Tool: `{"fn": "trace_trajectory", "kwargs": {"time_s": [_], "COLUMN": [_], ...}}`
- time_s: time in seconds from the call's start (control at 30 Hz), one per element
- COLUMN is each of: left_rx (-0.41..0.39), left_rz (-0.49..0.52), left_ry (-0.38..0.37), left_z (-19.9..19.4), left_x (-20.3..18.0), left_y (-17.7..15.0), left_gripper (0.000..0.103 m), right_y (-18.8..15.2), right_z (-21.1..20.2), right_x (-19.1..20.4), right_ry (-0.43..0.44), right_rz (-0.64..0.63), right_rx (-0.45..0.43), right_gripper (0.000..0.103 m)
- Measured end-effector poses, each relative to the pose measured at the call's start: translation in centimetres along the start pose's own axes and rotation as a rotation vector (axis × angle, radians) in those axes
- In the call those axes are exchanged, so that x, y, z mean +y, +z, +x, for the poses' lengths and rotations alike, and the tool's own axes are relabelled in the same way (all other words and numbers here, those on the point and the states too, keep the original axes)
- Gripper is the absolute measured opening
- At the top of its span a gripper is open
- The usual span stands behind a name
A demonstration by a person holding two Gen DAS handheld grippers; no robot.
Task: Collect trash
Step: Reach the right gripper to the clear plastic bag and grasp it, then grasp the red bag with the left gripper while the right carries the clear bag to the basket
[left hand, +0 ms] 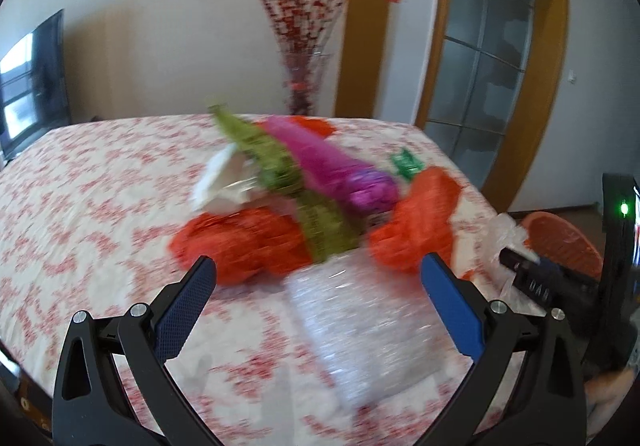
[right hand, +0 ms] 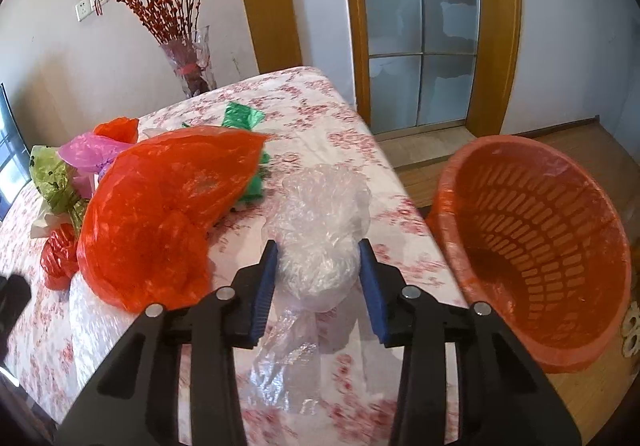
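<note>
We have the right gripper [right hand: 318, 278] clenched on the clear plastic wad [right hand: 320, 230] over the surface [right hand: 340, 117]; basket [right hand: 532, 246] at 3 o'clock. Left gripper [left hand: 318, 278] released. Risk: the wad's trailing tail snags the red bag [right hand: 160, 213], or the slick film slips.

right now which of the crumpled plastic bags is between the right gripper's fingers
The clear crumpled plastic bag, pinched in the right gripper. The big red plastic bag and small green one lie loose on the table.
</note>
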State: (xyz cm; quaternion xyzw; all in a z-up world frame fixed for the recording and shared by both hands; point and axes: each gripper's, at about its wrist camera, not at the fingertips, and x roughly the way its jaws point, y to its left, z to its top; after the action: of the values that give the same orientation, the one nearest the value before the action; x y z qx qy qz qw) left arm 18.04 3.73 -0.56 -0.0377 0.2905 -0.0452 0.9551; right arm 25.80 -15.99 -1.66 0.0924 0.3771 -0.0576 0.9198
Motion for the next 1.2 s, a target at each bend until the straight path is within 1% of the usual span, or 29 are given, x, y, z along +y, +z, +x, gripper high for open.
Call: {"fn": "trace_trajectory", "kwargs": {"time_s": [0.07, 0.17, 0.2, 0.27, 0.33, 0.4, 0.47, 0.53, 0.57, 0.73, 0.8, 0.93, 1.2], "left_rx": [-0.001, 0.019, 0.027, 0.053, 0.09, 0.127, 0.147, 0.166, 0.172, 0.163, 0.158, 0.134, 0.091], "left_rz": [0.013, 0.054, 0.063, 0.086, 0.102, 0.108, 0.114, 0.114, 0.11, 0.101, 0.102, 0.107, 0.11], "left_ry": [-0.025, -0.062, -0.065, -0.062, -0.062, -0.059, -0.053, -0.053, -0.061, -0.097, -0.116, -0.139, -0.198], "left_z": [0.5, 1.9, 2.3, 3.6, 5.0, 6.1, 6.8, 7.3, 7.3, 6.8, 6.4, 5.5, 3.2], "left_x": [-1.1, -3.3, -3.7, -4.7, -5.6, -6.2, -6.5, -6.6, -6.5, -6.5, -6.5, -6.8, -8.5], "left_y": [0.4, 1.1, 1.3, 1.4, 1.4, 1.3, 1.2, 1.0, 1.0, 1.0, 1.0, 1.1, 1.7], "left_gripper": [0.1, 0.094, 0.09, 0.086, 0.078, 0.074, 0.068, 0.054, 0.051, 0.026, 0.022, 0.017, 0.017], "right_y": [-0.5, -1.4, -1.7, -2.3, -2.9, -3.3, -3.4, -3.5, -3.5, -3.2, -3.1, -2.8, -2.0], "right_z": [-0.7, -1.8, -2.1, -2.6, -3.0, -3.4, -3.7, -3.8, -3.9, -4.2, -4.4, -4.9, -6.3], "right_x": [-0.9, -2.4, -2.7, -3.6, -4.3, -5.0, -5.4, -5.6, -5.8, -5.8, -5.8, -6.0, -7.0], "right_ry": [-0.004, -0.009, -0.01, -0.013, -0.014, -0.009, -0.005, -0.003, -0.002, 0.001, -0.001, -0.004, -0.022], "right_rz": [0.004, 0.015, 0.017, 0.022, 0.029, 0.041, 0.049, 0.05, 0.049, 0.045, 0.042, 0.041, 0.048], "right_rx": [-0.006, -0.011, -0.011, -0.008, -0.005, -0.004, -0.005, -0.006, -0.008, -0.02, -0.029, -0.047, -0.088], "right_gripper": [0.039, 0.039, 0.039, 0.038, 0.038, 0.038, 0.038, 0.038, 0.038, 0.038, 0.038, 0.038, 0.038]}}
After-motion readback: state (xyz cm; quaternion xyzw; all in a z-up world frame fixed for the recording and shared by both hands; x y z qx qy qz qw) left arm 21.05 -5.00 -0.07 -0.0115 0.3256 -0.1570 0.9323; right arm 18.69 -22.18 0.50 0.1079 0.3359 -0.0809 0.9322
